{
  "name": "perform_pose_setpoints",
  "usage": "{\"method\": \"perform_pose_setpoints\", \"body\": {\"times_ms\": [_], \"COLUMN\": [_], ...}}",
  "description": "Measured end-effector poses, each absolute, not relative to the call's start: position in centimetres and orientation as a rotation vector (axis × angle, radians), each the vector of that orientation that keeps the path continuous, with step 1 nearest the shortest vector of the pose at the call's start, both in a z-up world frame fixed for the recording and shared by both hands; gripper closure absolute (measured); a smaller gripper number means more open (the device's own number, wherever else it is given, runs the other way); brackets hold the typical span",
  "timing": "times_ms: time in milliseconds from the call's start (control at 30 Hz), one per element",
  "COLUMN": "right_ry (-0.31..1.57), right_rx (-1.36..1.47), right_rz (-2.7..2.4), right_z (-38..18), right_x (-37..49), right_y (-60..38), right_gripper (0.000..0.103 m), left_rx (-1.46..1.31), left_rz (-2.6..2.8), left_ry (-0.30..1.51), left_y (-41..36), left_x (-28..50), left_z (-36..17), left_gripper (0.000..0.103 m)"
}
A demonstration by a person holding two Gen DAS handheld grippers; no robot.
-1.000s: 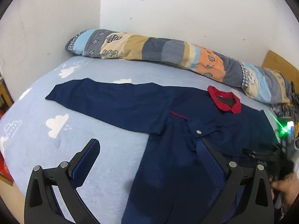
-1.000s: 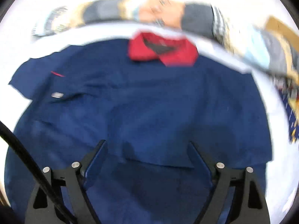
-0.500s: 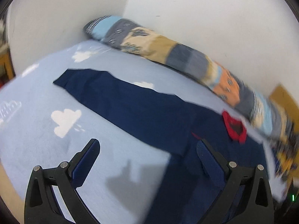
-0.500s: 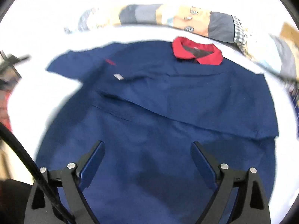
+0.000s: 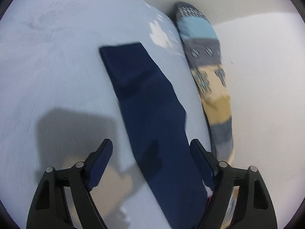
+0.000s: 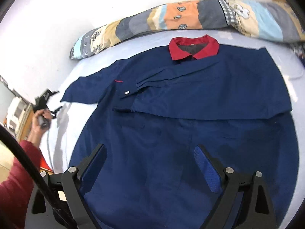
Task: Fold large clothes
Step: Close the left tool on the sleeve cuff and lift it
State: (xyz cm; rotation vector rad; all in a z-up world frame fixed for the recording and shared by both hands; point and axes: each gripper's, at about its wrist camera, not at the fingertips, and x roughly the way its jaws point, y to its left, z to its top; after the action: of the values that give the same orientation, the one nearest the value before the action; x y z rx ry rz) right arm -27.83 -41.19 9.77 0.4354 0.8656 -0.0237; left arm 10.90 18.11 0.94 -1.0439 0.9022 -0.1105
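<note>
Here, a pale blue cloud-print bed [image 6: 63, 133] carries the large navy red-collared shirt [image 6: 190, 114], one sleeve [image 5: 144, 99] outstretched, seemingly flat. Both the left gripper [image 5: 150, 152] and right gripper [image 6: 150, 158] hover, jaws apart.

A navy jacket [image 6: 190, 124] with a red collar [image 6: 193, 46] lies flat on the bed [image 6: 63, 133], one sleeve folded across its chest. The right tongs [image 6: 150, 164] hover agape above it; the left tongs [image 6: 46, 103] hang near the bed's left edge.

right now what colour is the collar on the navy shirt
Red, against the navy shirt; the collar shows best in the right wrist view.
</note>
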Motion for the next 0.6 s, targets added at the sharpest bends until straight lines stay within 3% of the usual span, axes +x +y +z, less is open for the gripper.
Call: {"method": "perform_pose_setpoints", "body": {"times_ms": [400, 433, 500, 600], "right_ry": [0.898, 0.895, 0.891, 0.878], "right_rx": [0.458, 0.457, 0.452, 0.447], "right_rz": [-0.043, -0.048, -0.058, -0.070], "right_z": [8.0, 8.0, 8.1, 8.3], "right_x": [-26.3, -26.2, -26.1, -26.3], "right_y": [-42.2, -42.3, -42.4, -42.6], "right_gripper": [0.007, 0.007, 0.007, 0.007], "left_rx": [-1.234, -1.225, -1.202, -1.095], "left_rz": [-0.178, -0.192, -0.211, -0.217], "left_ry": [0.639, 0.614, 0.636, 0.626], "left_y": [20.8, 20.5, 19.8, 18.3], "left_x": [17.5, 18.0, 18.8, 18.8], "left_z": [-2.6, -2.3, -1.9, 0.4], "left_gripper": [0.024, 0.045, 0.098, 0.098]}}
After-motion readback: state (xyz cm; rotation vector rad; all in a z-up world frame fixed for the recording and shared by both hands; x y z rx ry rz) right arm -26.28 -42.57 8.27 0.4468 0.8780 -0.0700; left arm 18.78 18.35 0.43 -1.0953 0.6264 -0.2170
